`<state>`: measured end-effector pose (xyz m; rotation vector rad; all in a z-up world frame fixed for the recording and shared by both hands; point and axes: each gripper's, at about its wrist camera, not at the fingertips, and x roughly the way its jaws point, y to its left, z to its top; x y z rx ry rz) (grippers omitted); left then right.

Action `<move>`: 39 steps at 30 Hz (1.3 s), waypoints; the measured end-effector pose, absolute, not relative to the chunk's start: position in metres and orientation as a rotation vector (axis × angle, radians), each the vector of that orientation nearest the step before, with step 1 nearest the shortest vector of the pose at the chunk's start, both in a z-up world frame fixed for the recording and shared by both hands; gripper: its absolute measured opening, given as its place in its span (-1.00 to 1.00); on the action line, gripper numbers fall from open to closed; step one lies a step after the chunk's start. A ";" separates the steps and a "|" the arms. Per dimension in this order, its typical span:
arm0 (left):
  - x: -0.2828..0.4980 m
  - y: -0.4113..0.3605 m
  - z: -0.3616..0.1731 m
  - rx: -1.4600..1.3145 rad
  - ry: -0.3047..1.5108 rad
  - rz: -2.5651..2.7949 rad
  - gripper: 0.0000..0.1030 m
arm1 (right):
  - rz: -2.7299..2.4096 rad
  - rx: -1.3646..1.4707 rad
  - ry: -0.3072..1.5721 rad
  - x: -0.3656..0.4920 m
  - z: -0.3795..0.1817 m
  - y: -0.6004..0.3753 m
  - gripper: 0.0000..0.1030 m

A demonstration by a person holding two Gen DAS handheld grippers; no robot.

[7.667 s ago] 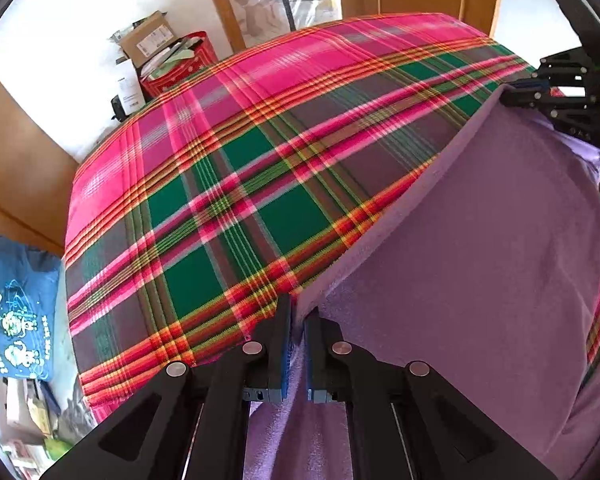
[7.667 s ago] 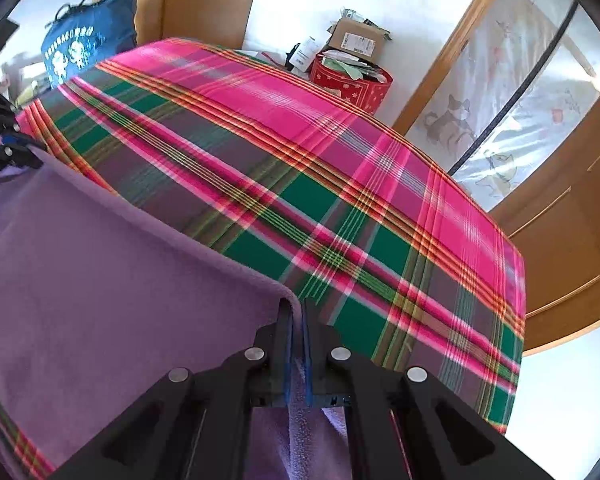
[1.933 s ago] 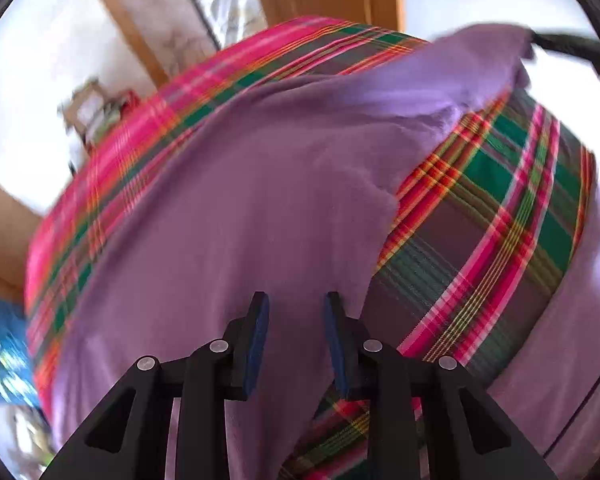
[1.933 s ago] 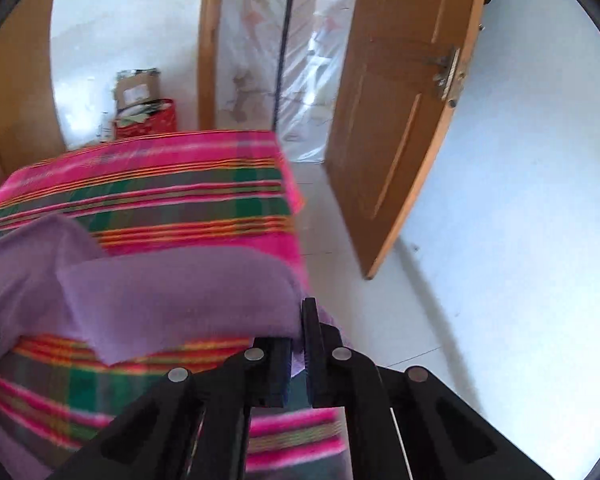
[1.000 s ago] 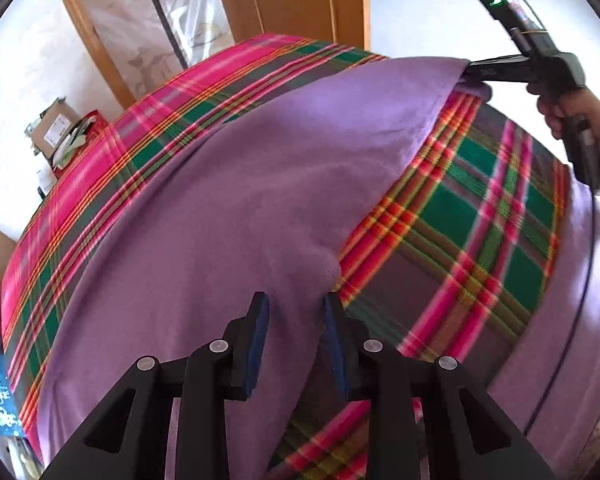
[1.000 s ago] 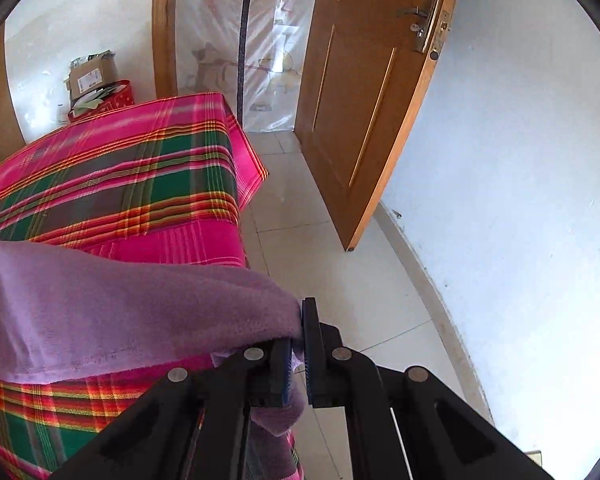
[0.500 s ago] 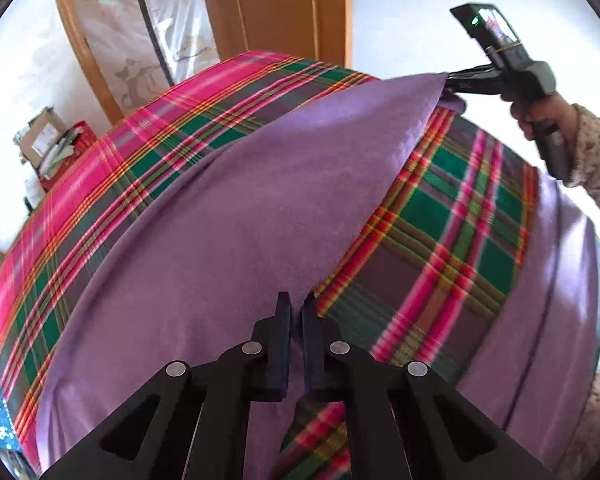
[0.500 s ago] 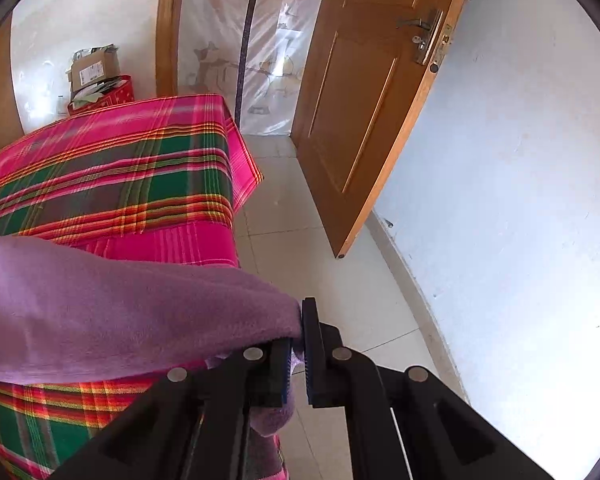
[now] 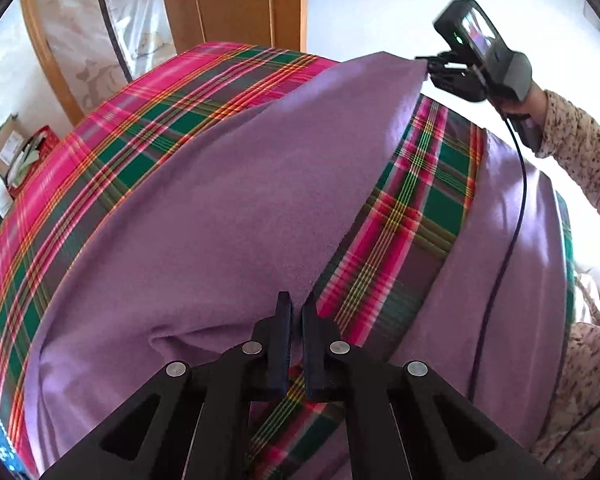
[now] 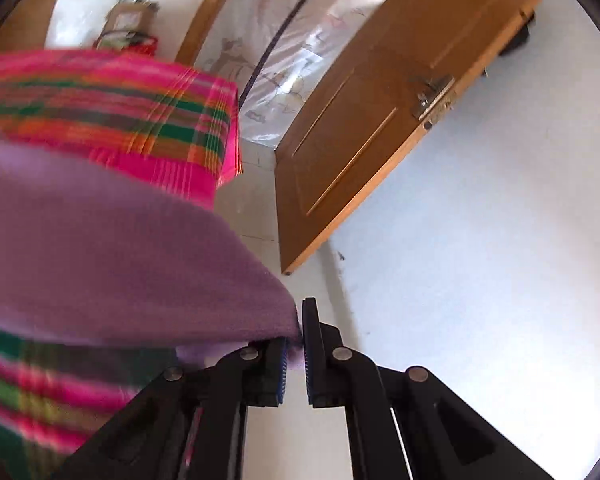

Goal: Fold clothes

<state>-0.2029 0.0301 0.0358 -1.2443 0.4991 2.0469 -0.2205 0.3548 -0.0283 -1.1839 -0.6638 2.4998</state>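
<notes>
Left wrist view: the left tongs [image 9: 296, 312] rise from six o'clock, their two black fingers clenched on the edge of a purple garment [image 9: 220, 216]. The purple garment spreads over a surface covered by a plaid cloth [image 9: 112, 152] of pink, green and red, filling the middle of the view from eight o'clock up toward one o'clock. A raised fold of the garment runs from the left tongs to its far corner at one o'clock. There the right tongs [image 9: 430, 70] pinch that corner. A hand [image 9: 534, 100] in a speckled sleeve [image 9: 580, 160] holds the right tongs by the grip, and a thin black cable [image 9: 516, 216] hangs down from it. Another strip of purple fabric lies at three to four o'clock, with a band of plaid cloth between it and the raised fold. A wooden door [image 9: 236, 4] stands at twelve o'clock, and a cardboard box [image 9: 4, 148] sits at nine o'clock.

Right wrist view: the picture is blurred. The right tongs [image 10: 296, 344] come up from six o'clock, clamped on a corner of the purple garment [image 10: 120, 256], which stretches away toward nine o'clock. Plaid cloth [image 10: 112, 120] shows above it at ten o'clock and below it at eight o'clock. An open wooden door [image 10: 380, 120] stands at one o'clock against a white wall [image 10: 500, 240].
</notes>
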 end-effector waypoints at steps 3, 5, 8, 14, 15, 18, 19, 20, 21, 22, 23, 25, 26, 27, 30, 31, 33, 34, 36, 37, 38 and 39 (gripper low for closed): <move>-0.200 0.026 0.034 -1.265 0.495 2.037 -0.91 | 2.513 -1.236 -0.678 -0.211 -0.032 0.357 -0.86; -0.200 0.025 0.031 -1.278 0.502 2.027 -0.91 | 2.509 -1.292 -0.695 -0.205 -0.034 0.359 -0.85; -0.200 0.025 0.028 -1.295 0.500 2.016 -0.90 | 2.485 -1.370 -0.720 -0.198 -0.035 0.362 -0.82; -0.198 0.024 0.024 -1.314 0.516 2.001 -0.90 | 2.438 -1.581 -0.717 -0.189 -0.037 0.369 -0.68; -0.197 0.024 0.024 -1.315 0.516 2.001 -0.90 | 2.440 -1.606 -0.698 -0.188 -0.036 0.370 -0.68; -0.197 0.022 0.023 -1.320 0.514 2.000 -0.90 | 2.479 -1.660 -0.545 -0.185 -0.028 0.380 -0.68; -0.198 0.020 0.023 -1.325 0.515 2.001 -0.90 | 2.494 -1.675 -0.481 -0.184 -0.025 0.385 -0.68; -0.199 0.019 0.022 -1.331 0.512 2.001 -0.90 | 2.500 -1.694 -0.413 -0.182 -0.024 0.392 -0.68; -0.200 0.018 0.022 -1.335 0.502 1.999 -0.90 | 2.501 -1.717 -0.350 -0.180 -0.023 0.400 -0.68; -0.200 0.018 0.022 -1.335 0.494 1.999 -0.90 | 2.503 -1.733 -0.291 -0.178 -0.023 0.407 -0.68; -0.200 0.019 0.022 -1.332 0.488 2.000 -0.90 | 2.505 -1.726 -0.238 -0.176 -0.022 0.414 -0.68; -0.198 0.020 0.022 -1.325 0.490 2.001 -0.90 | 2.491 -1.686 -0.148 -0.174 -0.021 0.427 -0.68; -0.197 0.020 0.022 -1.322 0.492 2.001 -0.90 | 2.481 -1.668 -0.106 -0.174 -0.020 0.433 -0.68; -0.197 0.019 0.022 -1.324 0.491 2.001 -0.90 | 2.465 -1.651 -0.068 -0.174 -0.020 0.439 -0.68; -0.197 0.018 0.023 -1.327 0.480 2.002 -0.90 | 2.407 -1.615 0.012 -0.176 -0.018 0.450 -0.68; -0.197 0.017 0.023 -1.327 0.476 2.002 -0.90 | 2.403 -1.595 0.037 -0.177 -0.015 0.453 -0.68; -0.198 0.016 0.023 -1.330 0.468 2.003 -0.90 | 2.419 -1.527 0.115 -0.178 -0.006 0.458 -0.68; -0.199 0.016 0.021 -1.335 0.464 2.004 -0.90 | 2.439 -1.500 0.180 -0.180 -0.002 0.463 -0.68; -0.200 0.017 0.019 -1.343 0.460 2.006 -0.90 | 2.504 -1.470 0.345 -0.185 0.002 0.471 -0.66; -0.200 0.017 0.019 -1.346 0.458 2.008 -0.90 | 2.532 -1.473 0.429 -0.192 0.003 0.473 -0.62; -0.200 0.017 0.018 -1.348 0.455 2.010 -0.90 | 2.556 -1.474 0.493 -0.197 0.002 0.473 -0.46; -0.200 0.016 0.018 -1.349 0.452 2.011 -0.90 | 2.577 -1.474 0.520 -0.200 0.001 0.469 -0.33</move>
